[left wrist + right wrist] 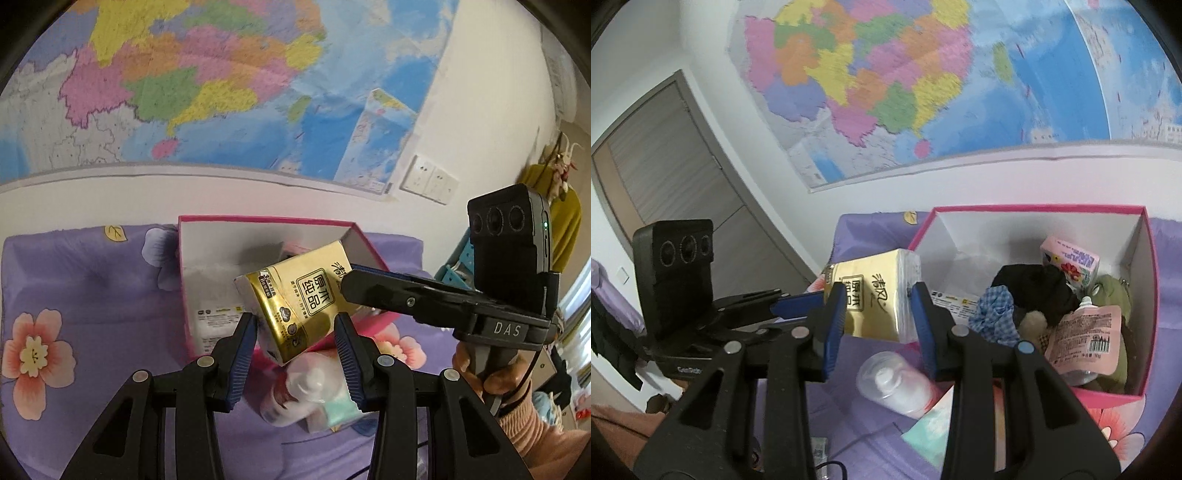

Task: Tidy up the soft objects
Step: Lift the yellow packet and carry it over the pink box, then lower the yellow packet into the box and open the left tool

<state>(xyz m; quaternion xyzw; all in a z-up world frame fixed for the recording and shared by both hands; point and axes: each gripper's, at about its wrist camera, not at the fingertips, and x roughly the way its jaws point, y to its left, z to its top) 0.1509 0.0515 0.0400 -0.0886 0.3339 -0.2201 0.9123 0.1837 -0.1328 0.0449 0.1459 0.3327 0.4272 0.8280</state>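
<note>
The gold tissue pack [877, 295] sits between the blue pads of the right tool [877, 317], which presses on its two sides and holds it in the air over the left rim of the pink box [1108, 400]. In the left wrist view the same pack [299, 306] hangs tilted above the near edge of the box [258, 220], with the right tool [354, 280] reaching in from the right. The left tool [295, 332] has its jaws spread wide on either side of the pack; whether the pads touch it is hard to tell from this angle, but they seem to stand apart from it.

The box rests on a purple floral bedspread [81, 280]. Inside it lie a pink pouch [1082, 339], a black cloth [1038, 291], a blue checked cloth [993, 317], a pink carton [1071, 260] and a green plush [1112, 299]. On the bedspread just in front of the box lies a clear-capped bottle [894, 384], touching a mint-green packet [934, 428]. A large map [942, 81] hangs on the wall behind.
</note>
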